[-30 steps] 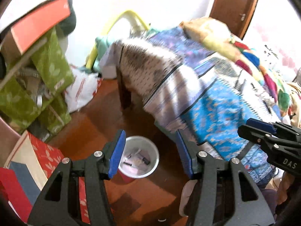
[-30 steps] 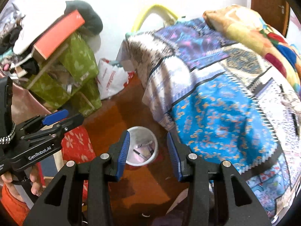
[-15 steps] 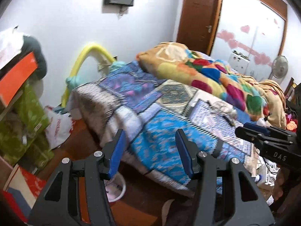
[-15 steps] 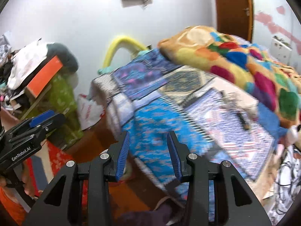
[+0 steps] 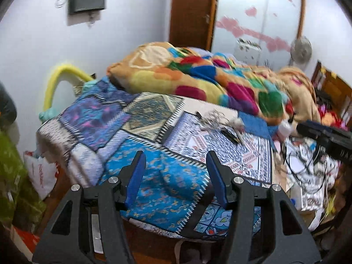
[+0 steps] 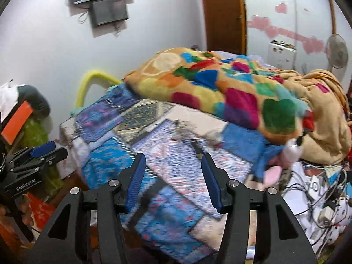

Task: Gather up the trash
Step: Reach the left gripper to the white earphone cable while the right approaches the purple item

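My left gripper is open and empty, raised in front of the bed. My right gripper is open and empty too, also facing the bed. A small heap of scraps, with thin dark sticks beside it, lies on the patchwork bedsheet ahead of both grippers. It shows blurred in the right wrist view. The right gripper shows at the right edge of the left wrist view. The left gripper shows at the left edge of the right wrist view. The waste bin is out of view.
A colourful blanket is piled along the bed's far side. Cables and papers clutter the right side. A green bag pile and a white plastic bag stand at the left. A wooden door and a fan are behind.
Both grippers have tilted up from the floor and the waste bin to face the bed top. The bin has dropped out of view. Both stay open and empty.
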Tool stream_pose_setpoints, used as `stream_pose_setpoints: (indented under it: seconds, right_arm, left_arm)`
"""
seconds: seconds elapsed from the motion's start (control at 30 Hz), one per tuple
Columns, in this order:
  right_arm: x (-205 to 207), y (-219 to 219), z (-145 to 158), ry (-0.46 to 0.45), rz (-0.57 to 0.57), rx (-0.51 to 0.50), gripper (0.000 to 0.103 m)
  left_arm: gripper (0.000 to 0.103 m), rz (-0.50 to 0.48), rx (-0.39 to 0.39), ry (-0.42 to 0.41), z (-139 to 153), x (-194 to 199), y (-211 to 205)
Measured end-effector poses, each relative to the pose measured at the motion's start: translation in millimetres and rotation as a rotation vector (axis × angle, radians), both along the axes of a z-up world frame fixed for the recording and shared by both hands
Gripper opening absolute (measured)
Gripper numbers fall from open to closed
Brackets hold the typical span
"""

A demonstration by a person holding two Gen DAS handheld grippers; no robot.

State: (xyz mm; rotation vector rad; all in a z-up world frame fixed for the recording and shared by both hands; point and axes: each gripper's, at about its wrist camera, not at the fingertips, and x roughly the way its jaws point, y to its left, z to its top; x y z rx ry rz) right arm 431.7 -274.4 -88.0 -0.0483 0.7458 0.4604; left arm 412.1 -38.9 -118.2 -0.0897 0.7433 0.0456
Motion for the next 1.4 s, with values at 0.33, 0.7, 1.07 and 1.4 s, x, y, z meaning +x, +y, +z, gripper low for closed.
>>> stream_pose_setpoints:
  seconds: [0.33,0.7,1.07,1.4]
  right_arm:
    - [50.7,-40.0,-42.5,0.052,-0.085,-0.055,0.049]
    - [104.4,-57.9,-96.8,0.178,-0.109,-0.005,0.049]
    - [166.4,-36.3,-138.3,0.249,-0.084,0.043,0.039]
    - [176.9,-11.4,-157.5,0.224,-0.017,-0.079,0.029]
  left_arm:
    - [0.056,-0.148,-0.099,0.074,-35.4,68.5,-47.2]
    - [0.056,-0.193,-0.115,0.162,-82.2,148.4,-68.0]
    - [0.056,-0.193,-0.069,0.201,-119.8,224.8,-83.3]
    - [0.056,-0.137,-0.059,0.215,-143.7,262.1,-77.6]
